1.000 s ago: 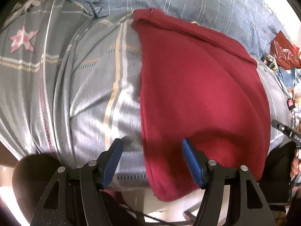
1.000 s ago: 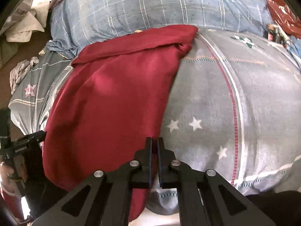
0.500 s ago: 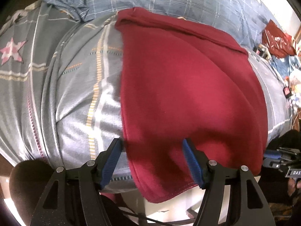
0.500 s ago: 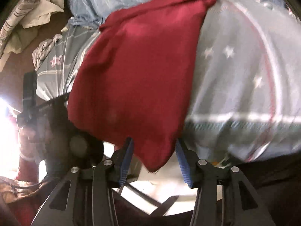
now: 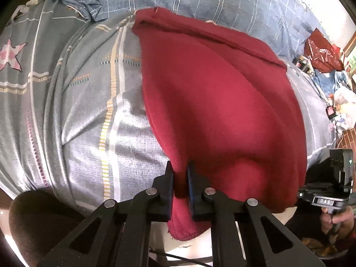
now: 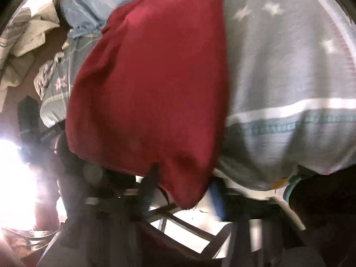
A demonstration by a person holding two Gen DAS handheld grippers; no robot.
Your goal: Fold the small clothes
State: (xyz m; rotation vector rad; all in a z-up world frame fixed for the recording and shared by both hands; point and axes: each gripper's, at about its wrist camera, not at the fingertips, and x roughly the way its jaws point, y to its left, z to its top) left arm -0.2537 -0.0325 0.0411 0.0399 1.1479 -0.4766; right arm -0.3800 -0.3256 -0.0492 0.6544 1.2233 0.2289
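Left tongs clamped on red garment hem hanging off bed; right tongs blurred, I read closed there, for lifting.

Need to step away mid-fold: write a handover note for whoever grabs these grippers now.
Left gripper: shut on the red garment at its near edge.
Right gripper: shut on the garment's other near corner; the view is blurred, so check the grip.
Garment: spread on the striped bedcover, near edge hanging over the side.
Done: near edge pinched by both grippers.
Left: probably lift and fold it toward the far edge.
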